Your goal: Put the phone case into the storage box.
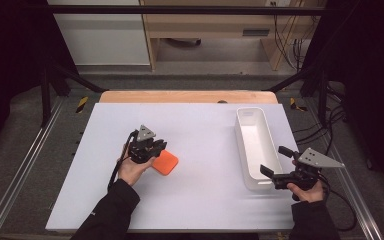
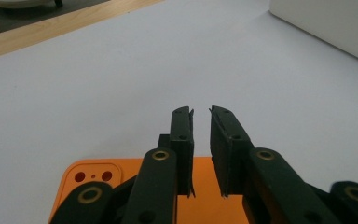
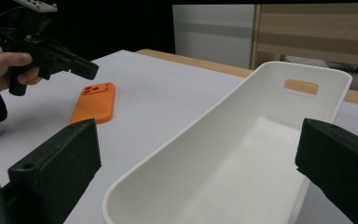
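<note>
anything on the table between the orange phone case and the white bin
No, bare white table lies between the orange phone case and the white bin, seen in the high view.

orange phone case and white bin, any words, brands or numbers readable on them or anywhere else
None can be read.
Orange phone case: plain, with camera cutouts and no print on the side that shows.
White bin: plain walls with a handle slot, no label.
Left gripper and right gripper: no marking can be made out on their black jaws.
Table: plain white top, nothing written.
</note>
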A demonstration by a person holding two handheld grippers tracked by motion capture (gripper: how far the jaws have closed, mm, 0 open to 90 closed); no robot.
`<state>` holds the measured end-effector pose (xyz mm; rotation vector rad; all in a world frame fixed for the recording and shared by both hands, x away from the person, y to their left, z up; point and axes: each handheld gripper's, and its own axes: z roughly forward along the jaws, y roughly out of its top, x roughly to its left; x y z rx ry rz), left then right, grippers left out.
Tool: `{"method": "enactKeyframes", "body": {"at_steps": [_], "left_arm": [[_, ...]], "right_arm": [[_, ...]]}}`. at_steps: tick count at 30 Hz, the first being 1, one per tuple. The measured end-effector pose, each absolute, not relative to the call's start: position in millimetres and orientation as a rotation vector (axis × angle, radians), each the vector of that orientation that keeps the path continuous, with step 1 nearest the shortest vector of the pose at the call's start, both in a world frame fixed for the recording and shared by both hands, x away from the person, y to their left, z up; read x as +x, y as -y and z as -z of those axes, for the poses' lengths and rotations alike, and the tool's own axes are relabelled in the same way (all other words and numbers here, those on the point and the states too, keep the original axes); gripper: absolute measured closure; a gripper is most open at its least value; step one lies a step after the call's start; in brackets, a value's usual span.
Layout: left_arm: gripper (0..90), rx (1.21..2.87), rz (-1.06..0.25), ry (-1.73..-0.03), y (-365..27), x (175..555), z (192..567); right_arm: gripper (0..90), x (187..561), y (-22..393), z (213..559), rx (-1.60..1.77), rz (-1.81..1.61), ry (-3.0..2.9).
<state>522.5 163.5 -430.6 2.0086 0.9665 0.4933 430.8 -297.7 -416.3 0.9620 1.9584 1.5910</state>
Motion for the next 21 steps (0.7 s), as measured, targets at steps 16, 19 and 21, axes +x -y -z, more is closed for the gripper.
{"method": "enactKeyframes", "body": {"at_steps": [16,19,21], "left_arm": [[89.3,2.09,-0.467,-0.961,-143,535,445],[89.3,2.106,-0.467,-0.97,-140,537,447],[89.4,2.114,-0.464,-0.976,-140,539,449]], "right_arm": [[0.4,431,298,416,0.957,-1.586,-1.96],[0.5,431,297,416,0.958,-1.582,-1.963],[0.4,431,297,416,0.959,-1.584,-1.962]]}}
